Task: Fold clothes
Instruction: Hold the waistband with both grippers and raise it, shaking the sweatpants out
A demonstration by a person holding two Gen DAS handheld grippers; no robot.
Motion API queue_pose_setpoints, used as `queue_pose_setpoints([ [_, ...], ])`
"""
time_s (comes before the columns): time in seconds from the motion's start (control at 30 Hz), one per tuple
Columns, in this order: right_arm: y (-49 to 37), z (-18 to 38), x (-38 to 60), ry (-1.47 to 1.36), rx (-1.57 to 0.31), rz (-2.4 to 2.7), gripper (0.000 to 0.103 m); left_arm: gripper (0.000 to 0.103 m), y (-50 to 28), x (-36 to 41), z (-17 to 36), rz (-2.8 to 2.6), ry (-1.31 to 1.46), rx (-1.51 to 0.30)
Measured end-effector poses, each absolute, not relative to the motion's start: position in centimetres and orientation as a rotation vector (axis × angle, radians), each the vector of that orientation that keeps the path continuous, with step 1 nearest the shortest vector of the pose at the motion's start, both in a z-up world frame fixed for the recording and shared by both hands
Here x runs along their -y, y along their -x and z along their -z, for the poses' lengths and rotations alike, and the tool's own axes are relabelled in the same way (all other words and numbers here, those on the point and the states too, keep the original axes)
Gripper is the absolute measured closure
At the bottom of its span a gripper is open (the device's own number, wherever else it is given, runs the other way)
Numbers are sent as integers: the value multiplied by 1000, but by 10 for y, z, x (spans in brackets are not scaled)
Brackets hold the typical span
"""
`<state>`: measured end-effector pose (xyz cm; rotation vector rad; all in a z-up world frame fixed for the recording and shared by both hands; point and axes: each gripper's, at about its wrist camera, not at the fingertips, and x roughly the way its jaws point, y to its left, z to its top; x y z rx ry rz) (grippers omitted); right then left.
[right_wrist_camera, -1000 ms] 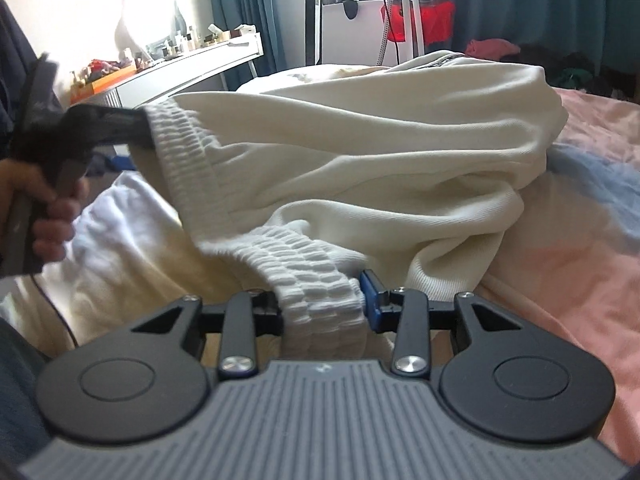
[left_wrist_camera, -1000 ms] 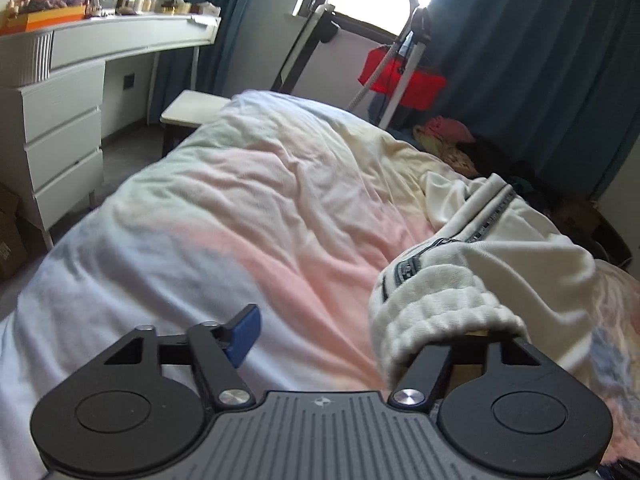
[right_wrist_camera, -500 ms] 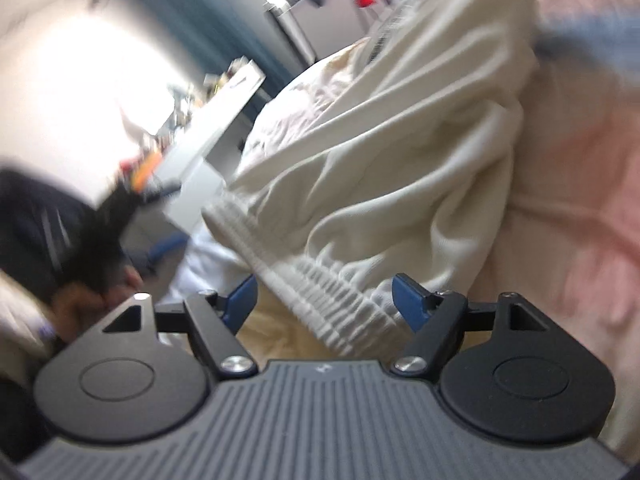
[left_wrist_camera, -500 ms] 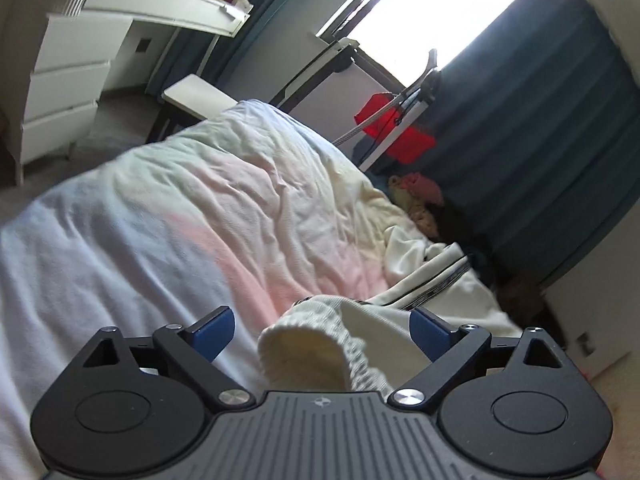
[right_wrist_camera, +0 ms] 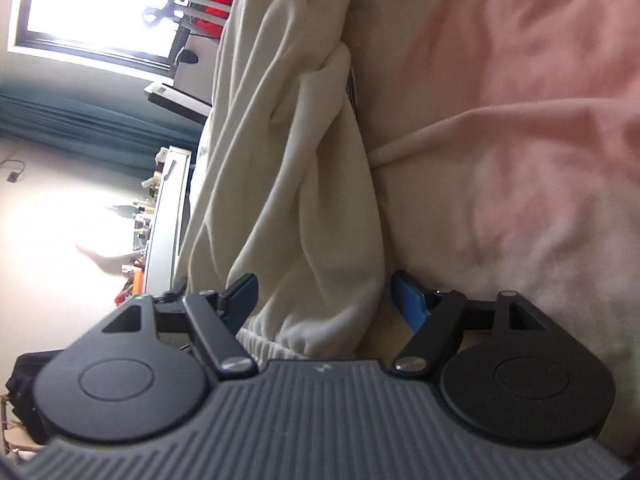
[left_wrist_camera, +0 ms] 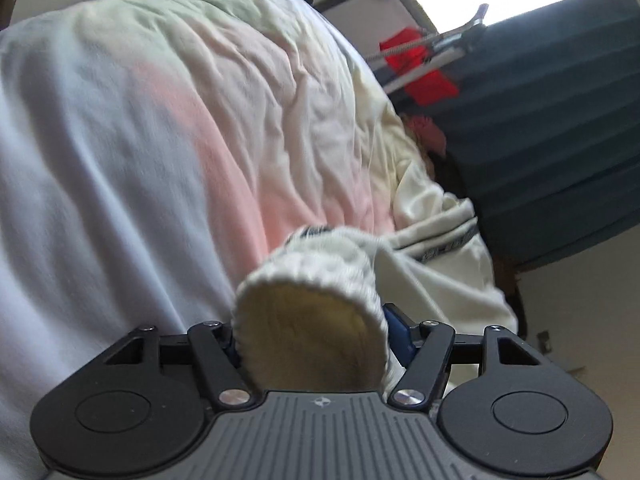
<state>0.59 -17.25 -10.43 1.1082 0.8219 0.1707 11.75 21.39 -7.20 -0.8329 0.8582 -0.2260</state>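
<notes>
A cream garment with a ribbed elastic waistband [left_wrist_camera: 320, 276] and a dark patterned side stripe [left_wrist_camera: 444, 246] lies on a bed quilt. In the left wrist view my left gripper [left_wrist_camera: 316, 340] has its blue-padded fingers spread, with a fold of the waistband bunched between them. In the right wrist view, rolled sideways, the cream garment [right_wrist_camera: 296, 184] runs away from my right gripper [right_wrist_camera: 326, 300]. Its fingers are spread apart with the cloth lying between them.
The quilt [left_wrist_camera: 168, 128] is white, pink and pale yellow and covers the bed. A white dresser with small items [right_wrist_camera: 160, 216], teal curtains [left_wrist_camera: 560, 120], a bright window [right_wrist_camera: 92, 8] and a red item on a rack [left_wrist_camera: 420, 68] stand around.
Both grippers went from shut on the waistband to open. Both cameras have tilted, the right one rolling onto its side, and moved closer to the garment.
</notes>
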Motion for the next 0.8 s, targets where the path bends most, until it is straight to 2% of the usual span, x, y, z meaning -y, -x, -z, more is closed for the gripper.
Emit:
queue_pose_setpoints([
  [0.2,-10,103,150,-1081,-893,-238,25,39,-121,-213,76,202,830,-858],
  [0.27,-14,108,145,-1103,-886,-237,25,44,-121,-212,74,185,800,-843],
  [0.33,-19,109,143,-1117,-844,-238,28,58,-120,-208,68,159,738,-817],
  [0.37,-22,108,139,-1102,-830,-248,36,61,-119,-204,63,143,694,-799],
  [0.4,-24,107,133,-1078,-820,-261,49,71,-119,-201,57,122,653,-784],
  [0.43,-25,106,125,-1054,-819,-267,54,83,-119,-200,49,101,636,-770],
  [0.53,-28,101,111,-1077,-806,-284,66,86,-123,-201,25,47,621,-713],
  [0.6,-32,94,96,-1094,-774,-304,84,86,-135,-205,3,17,586,-680],
  [0.8,-78,66,13,-1119,-727,-451,94,87,-206,-238,-78,-119,431,-574],
])
